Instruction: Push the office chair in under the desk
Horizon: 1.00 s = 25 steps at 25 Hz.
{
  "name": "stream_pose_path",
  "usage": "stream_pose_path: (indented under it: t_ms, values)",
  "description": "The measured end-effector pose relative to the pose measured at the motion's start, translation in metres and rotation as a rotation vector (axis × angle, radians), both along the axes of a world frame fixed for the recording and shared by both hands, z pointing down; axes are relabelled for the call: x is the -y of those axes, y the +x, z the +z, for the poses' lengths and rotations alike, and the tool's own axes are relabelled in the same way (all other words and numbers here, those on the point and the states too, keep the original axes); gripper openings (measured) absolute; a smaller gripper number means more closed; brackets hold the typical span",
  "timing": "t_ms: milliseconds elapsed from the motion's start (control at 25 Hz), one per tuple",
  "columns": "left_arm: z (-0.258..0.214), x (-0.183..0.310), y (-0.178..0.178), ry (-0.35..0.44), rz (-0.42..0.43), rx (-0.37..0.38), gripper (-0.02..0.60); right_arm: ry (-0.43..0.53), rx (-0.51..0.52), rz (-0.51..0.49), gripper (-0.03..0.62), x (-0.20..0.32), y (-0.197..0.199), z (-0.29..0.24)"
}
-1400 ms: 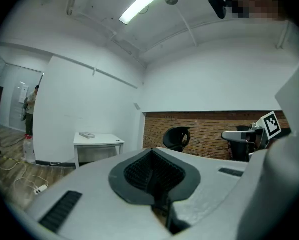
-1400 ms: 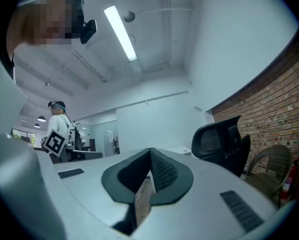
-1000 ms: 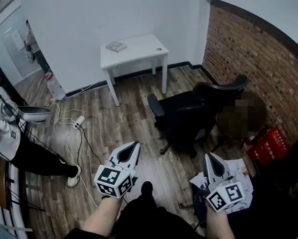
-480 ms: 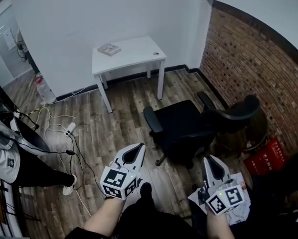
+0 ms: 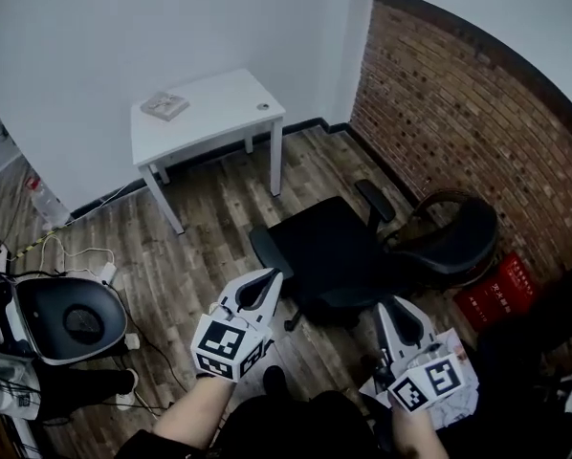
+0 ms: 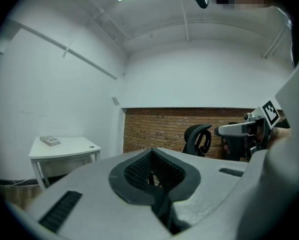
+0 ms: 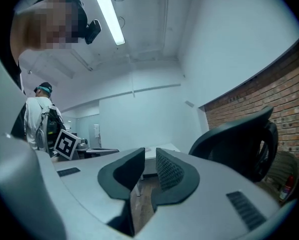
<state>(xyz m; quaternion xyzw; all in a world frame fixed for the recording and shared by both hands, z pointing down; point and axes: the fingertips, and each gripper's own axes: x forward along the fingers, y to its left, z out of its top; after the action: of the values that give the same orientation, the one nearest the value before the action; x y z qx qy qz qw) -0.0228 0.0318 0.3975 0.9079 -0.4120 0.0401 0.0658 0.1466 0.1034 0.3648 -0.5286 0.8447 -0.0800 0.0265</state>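
The black office chair (image 5: 339, 251) stands on the wood floor by the brick wall, its backrest (image 5: 455, 240) to the right and its seat facing the white desk (image 5: 209, 113). The desk stands against the white wall, a floor's gap from the chair, with a book (image 5: 165, 105) on top. My left gripper (image 5: 267, 278) is shut and empty, held in the air short of the chair's left armrest. My right gripper (image 5: 393, 306) hovers near the chair's base. Its jaws are opening, a narrow gap (image 7: 149, 171) shows, and nothing is between them. The backrest (image 7: 239, 144) rises to the right of the jaws.
A second chair with a round black seat (image 5: 71, 318) stands at the left, beside a power strip and cables (image 5: 102, 273). A red crate (image 5: 501, 290) sits by the brick wall (image 5: 458, 113). Papers (image 5: 461, 350) lie under my right gripper. A person (image 7: 39, 121) stands far left.
The head view has swung right, so the desk and the chair sit further left in the picture. The chair's backrest has turned towards the brick wall. The blurred figure behind it is gone.
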Motion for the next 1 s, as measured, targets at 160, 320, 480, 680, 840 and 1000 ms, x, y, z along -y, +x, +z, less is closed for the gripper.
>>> stream_pose_path:
  t_ms: [160,320,480,680,840,1000]
  values:
    - [0.011,0.012,0.030,-0.023,0.098,-0.007,0.009,-0.042,-0.010,0.090,0.075,0.009,0.034,0.017]
    - [0.015,0.015,0.076,-0.042,0.198,-0.004,0.009,-0.074,-0.023,0.192,0.075,0.014,0.089,0.024]
    - [0.013,0.013,0.120,-0.032,0.248,0.007,0.009,-0.087,-0.016,0.249,0.083,0.021,0.142,0.029]
    - [0.025,0.006,0.163,-0.069,0.265,0.024,0.012,-0.113,-0.022,0.254,0.110,0.030,0.192,0.037]
    - [0.038,-0.012,0.197,-0.118,0.309,0.049,0.087,-0.128,-0.040,0.276,0.134,0.027,0.234,0.043]
    - [0.060,-0.022,0.217,-0.166,0.333,0.086,0.143,-0.138,-0.078,0.275,0.232,0.026,0.260,0.053]
